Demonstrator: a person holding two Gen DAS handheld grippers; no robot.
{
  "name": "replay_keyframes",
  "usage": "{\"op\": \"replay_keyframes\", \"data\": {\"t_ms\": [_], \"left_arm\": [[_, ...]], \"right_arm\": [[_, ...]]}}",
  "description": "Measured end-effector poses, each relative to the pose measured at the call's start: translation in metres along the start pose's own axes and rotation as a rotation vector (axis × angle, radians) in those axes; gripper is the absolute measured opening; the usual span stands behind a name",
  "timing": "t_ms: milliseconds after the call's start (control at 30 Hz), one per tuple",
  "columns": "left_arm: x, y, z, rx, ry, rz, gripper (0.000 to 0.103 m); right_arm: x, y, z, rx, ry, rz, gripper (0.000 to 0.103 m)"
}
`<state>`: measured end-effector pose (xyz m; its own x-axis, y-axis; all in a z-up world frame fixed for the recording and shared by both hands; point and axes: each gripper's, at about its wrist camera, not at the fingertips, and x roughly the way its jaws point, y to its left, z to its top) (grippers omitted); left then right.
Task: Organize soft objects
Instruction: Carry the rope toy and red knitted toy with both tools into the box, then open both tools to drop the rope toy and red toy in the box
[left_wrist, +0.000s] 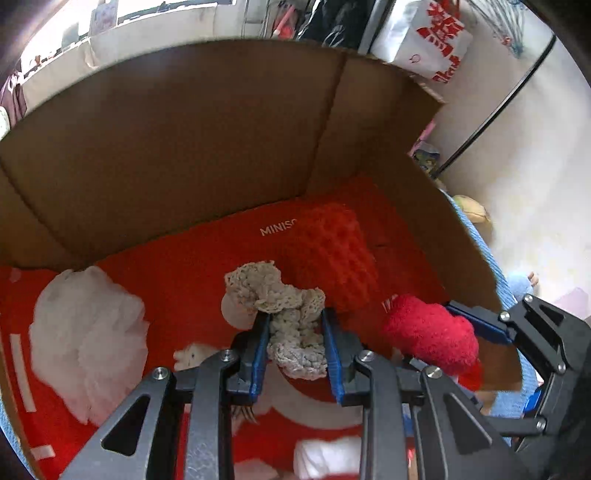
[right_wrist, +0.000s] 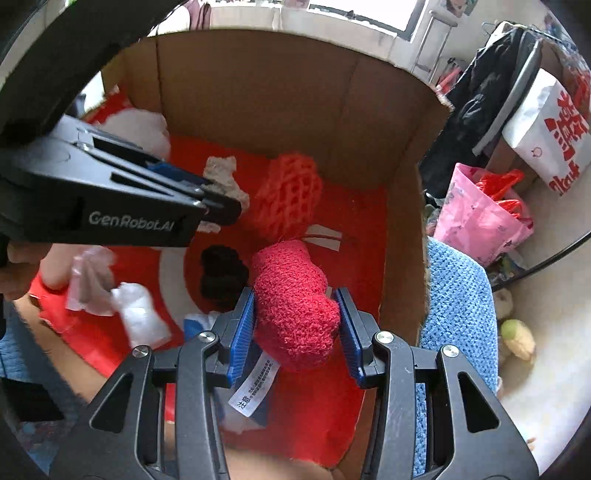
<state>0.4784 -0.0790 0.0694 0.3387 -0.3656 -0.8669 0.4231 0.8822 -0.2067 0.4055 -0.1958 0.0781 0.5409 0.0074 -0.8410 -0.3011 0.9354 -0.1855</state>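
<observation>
**Two soft bundles held over a crowded cardboard box**

The open brown cardboard box is lined with a red printed bag and already crowded: an orange foam mesh sleeve lies against the far wall, a white fluffy wad sits at the left, and a black fuzzy bundle rests mid-floor (partly behind the red one). A blue knitted blanket lies just outside the right wall.

The left hand-held gripper pinches a beige crocheted cloth, bunched and lacy, spilling above its blue pads over the box floor. The right hand-held gripper squeezes a red fuzzy rolled sock, plump and nubbly, near the box's right wall.
</observation>
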Motion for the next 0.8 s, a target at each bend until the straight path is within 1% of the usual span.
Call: {"op": "replay_keyframes", "data": {"t_ms": [200,333,500,667,733,800], "left_arm": [[0.018,0.005,0.003,-0.018,0.035,0.010,0.029],[0.026,0.007,0.009,-0.034,0.048,0.003,0.030],[0.025,0.007,0.009,-0.042,0.047,-0.004,0.030],[0.026,0.014,0.008,-0.048,0.048,0.000,0.031],[0.028,0.011,0.007,-0.048,0.047,0.001,0.032],[0.028,0.011,0.006,-0.050,0.046,-0.002,0.037]], "right_arm": [[0.017,0.005,0.007,-0.035,0.033,-0.056,0.042],[0.022,0.004,0.012,-0.039,0.042,-0.061,0.043],[0.026,0.006,0.013,-0.065,0.049,-0.092,0.044],[0.022,0.022,0.008,-0.097,0.055,-0.117,0.044],[0.022,0.026,0.009,-0.107,0.058,-0.130,0.045],[0.023,0.030,0.008,-0.121,0.059,-0.139,0.047]]}}
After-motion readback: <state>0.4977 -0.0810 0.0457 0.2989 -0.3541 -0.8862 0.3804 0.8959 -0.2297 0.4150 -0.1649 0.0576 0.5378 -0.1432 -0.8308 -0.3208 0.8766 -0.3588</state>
